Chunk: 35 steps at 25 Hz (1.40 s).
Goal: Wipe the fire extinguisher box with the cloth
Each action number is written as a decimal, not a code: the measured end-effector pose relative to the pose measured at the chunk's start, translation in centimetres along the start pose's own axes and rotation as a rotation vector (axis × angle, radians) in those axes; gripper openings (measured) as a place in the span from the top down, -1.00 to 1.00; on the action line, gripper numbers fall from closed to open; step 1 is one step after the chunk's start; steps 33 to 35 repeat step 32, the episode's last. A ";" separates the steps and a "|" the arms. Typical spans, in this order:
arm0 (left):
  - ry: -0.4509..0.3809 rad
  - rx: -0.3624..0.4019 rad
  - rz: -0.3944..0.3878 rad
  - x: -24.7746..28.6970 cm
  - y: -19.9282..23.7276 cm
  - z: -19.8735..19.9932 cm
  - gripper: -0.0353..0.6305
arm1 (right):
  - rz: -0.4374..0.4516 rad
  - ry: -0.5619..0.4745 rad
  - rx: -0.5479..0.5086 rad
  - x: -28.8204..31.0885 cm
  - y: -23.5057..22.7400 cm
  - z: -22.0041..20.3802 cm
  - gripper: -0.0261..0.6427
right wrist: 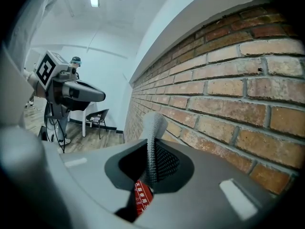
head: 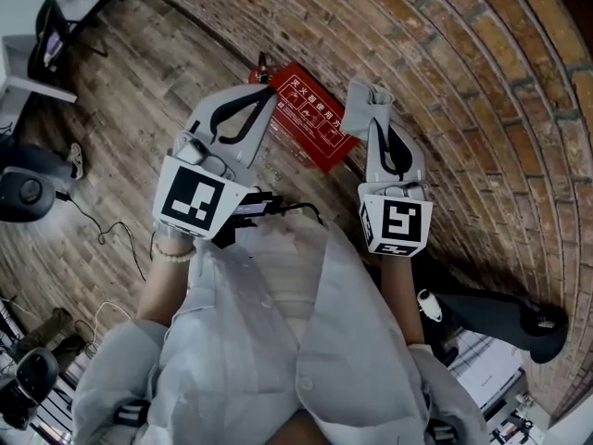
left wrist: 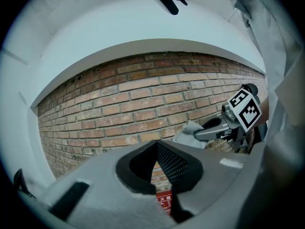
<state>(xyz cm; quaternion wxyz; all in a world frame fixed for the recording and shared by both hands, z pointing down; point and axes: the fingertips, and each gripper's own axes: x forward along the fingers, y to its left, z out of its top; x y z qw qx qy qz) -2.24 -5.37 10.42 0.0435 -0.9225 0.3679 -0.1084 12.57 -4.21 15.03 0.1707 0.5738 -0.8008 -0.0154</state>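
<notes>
My right tongs (head: 373,111) are pinching the grey cloth (head: 363,93), which sticks up past their tips; in the right gripper view the cloth (right wrist: 154,126) stands squeezed between the jaws. My left tongs (head: 268,95) are pressed together with nothing in them. The red box (head: 313,120) lies on the wooden floor (head: 139,91) at my 12 o'clock, against the brick wall (head: 445,82). It is between the two tongs, left at 11 o'clock, right at 1 o'clock. The cloth is just beside the box's right end.
</notes>
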 end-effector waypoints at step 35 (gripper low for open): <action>0.015 -0.014 0.048 -1.3 1.2 -0.9 0.90 | 0.014 0.045 0.003 0.2 1.5 -1.3 0.84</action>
